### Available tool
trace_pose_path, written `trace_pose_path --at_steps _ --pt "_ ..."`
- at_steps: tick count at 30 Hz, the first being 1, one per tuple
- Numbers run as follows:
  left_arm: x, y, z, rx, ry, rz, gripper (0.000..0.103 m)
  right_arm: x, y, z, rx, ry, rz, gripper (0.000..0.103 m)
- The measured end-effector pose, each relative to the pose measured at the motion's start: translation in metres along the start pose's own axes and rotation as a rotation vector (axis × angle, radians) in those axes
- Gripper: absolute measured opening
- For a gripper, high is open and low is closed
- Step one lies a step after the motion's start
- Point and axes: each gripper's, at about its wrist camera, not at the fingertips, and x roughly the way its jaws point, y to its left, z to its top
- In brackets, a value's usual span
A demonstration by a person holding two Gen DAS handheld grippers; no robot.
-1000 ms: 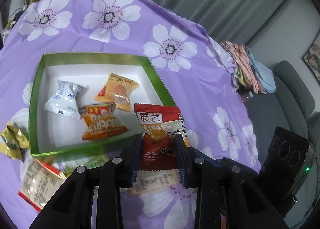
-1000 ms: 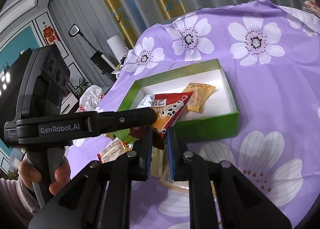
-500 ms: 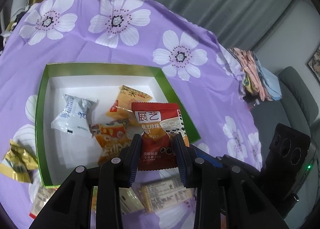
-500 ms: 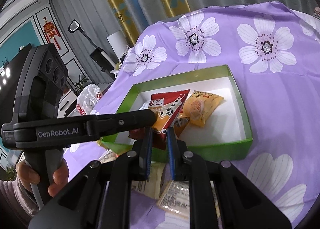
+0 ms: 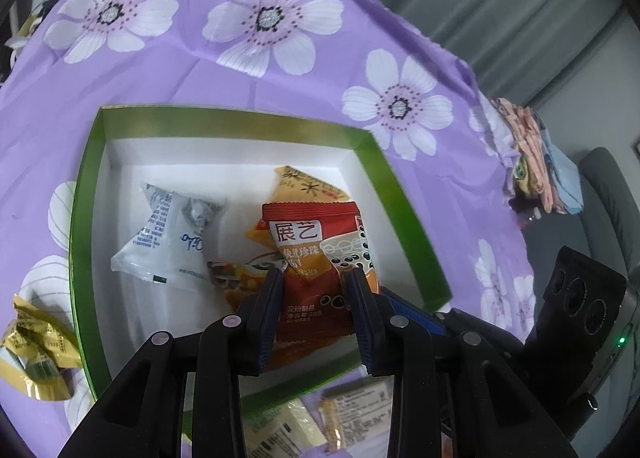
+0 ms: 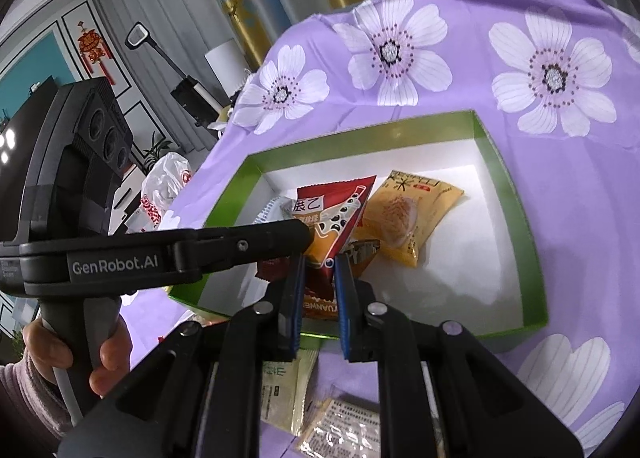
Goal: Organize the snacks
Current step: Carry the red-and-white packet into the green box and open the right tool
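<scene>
Both grippers, left [image 5: 314,294] and right [image 6: 320,282], grip the red packet [image 5: 316,258], seemingly at different edges. It has moved from the near rim to over the box [image 5: 404,217], so release comes next.

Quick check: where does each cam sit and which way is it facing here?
Left wrist: rides the left hand-held gripper, looking steeply down into the green-walled white box; its black fingers grip the red bubble-tea snack packet.
Right wrist: on the right hand-held gripper, facing the box from the other side; a hand shows.
Shared: box, packet, purple flowered tablecloth.
</scene>
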Motion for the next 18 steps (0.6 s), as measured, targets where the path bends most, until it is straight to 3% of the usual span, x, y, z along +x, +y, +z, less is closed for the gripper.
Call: trace_pose_path --at_steps 12,18 --pt "0.008 0.014 0.012 -0.004 0.024 0.044 0.032 0.023 0.007 0.012 -0.01 0.051 -0.034 0.018" --pt "0.009 0.02 0.014 -0.032 0.031 0.027 0.032 0.03 0.01 0.012 -0.029 0.072 -0.039 0.018"
